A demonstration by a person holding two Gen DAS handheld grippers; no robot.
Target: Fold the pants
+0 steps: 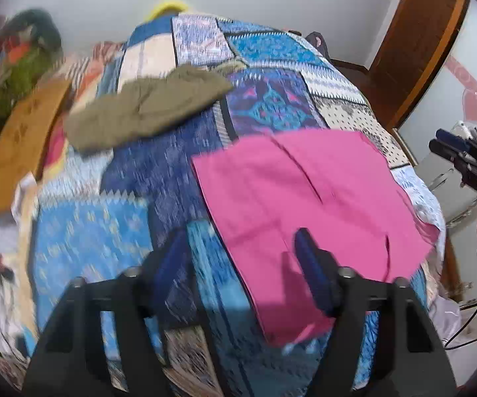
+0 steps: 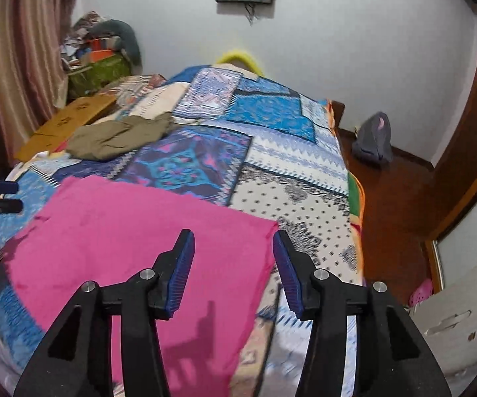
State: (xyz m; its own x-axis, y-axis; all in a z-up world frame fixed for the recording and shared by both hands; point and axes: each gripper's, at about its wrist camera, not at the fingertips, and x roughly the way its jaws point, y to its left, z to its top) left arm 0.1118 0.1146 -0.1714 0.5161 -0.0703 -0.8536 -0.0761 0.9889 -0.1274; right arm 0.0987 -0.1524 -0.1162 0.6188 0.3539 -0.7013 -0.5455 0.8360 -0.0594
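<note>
Along the left edge of the bed with the blue patchwork cover (image 2: 304,185) lies a flat tan cardboard sheet (image 2: 69,122). Just beside it, toward the far left corner, rests a crumpled olive-green cloth garment (image 2: 119,139), not folded.

Toward the near edge lie the bright pink cotton pants (image 1: 304,192), spread flat on the cover as a roughly rectangular panel. A centre seam or crease runs down the middle. The shape suggests at least one fold is done; the blur prevents counting layers. Its near right corner hangs slightly past the bed edge in the left wrist view.

The left gripper (image 1: 238,251) hovers over the near left part of the pants, fingers spread wide, holding nothing. One finger sits over the patchwork cover, the other over pink cloth; contact cannot be confirmed.

The right gripper (image 2: 233,244) hovers above the right edge of the pants, fingers likewise wide apart and empty, the cloth edge falling between them in view.

Assessment: the task is partway at best. Neither gripper holds cloth. A further fold of the pink panel appears to remain.
</note>
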